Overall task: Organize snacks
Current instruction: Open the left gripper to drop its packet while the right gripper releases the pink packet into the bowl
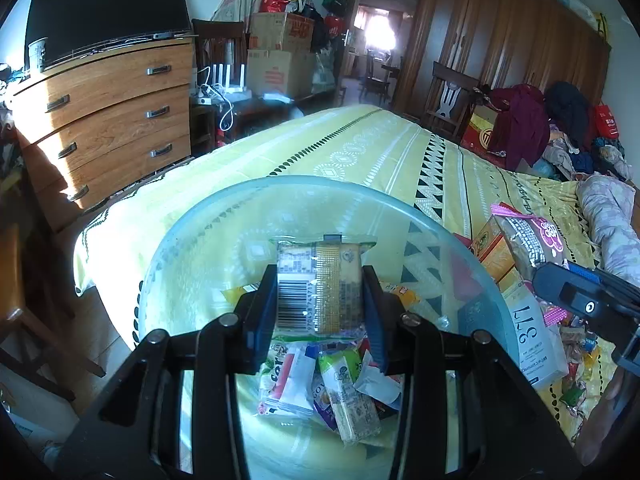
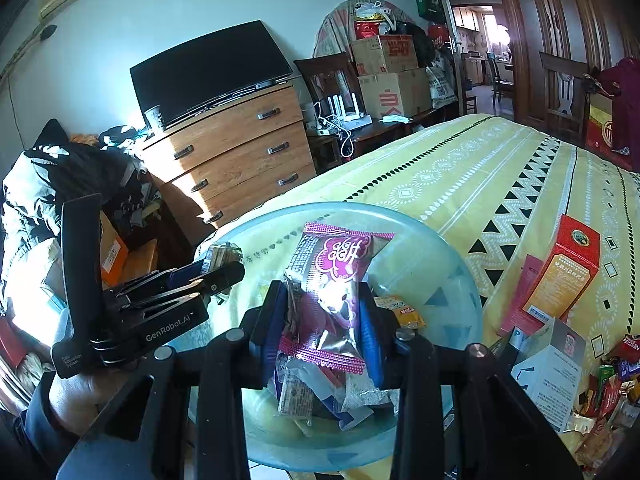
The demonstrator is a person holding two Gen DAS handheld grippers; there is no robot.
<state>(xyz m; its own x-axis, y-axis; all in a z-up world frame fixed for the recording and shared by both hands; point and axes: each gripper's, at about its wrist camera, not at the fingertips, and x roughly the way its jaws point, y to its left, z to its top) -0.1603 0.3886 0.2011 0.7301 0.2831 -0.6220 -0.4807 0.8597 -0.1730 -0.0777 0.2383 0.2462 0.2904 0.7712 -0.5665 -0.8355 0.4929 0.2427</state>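
Note:
A clear glass bowl [image 1: 200,216] sits on the yellow bedspread and holds several snack packets [image 1: 352,392]. My left gripper [image 1: 320,292] is shut on a yellow cracker packet [image 1: 324,280] with a barcode, held above the bowl. My right gripper [image 2: 324,320] is shut on a purple and silver snack bag [image 2: 340,264], also above the bowl [image 2: 440,248]. The left gripper shows in the right wrist view [image 2: 218,266] at the bowl's left rim. The right gripper body [image 1: 584,300] shows at the right of the left wrist view.
A red and orange box [image 2: 564,276] and a white carton [image 2: 556,372] stand right of the bowl, beside a heap of loose snacks [image 2: 612,384]. A wooden dresser [image 1: 108,120] with a TV stands past the bed's left edge. Clothes and a chair lie far right.

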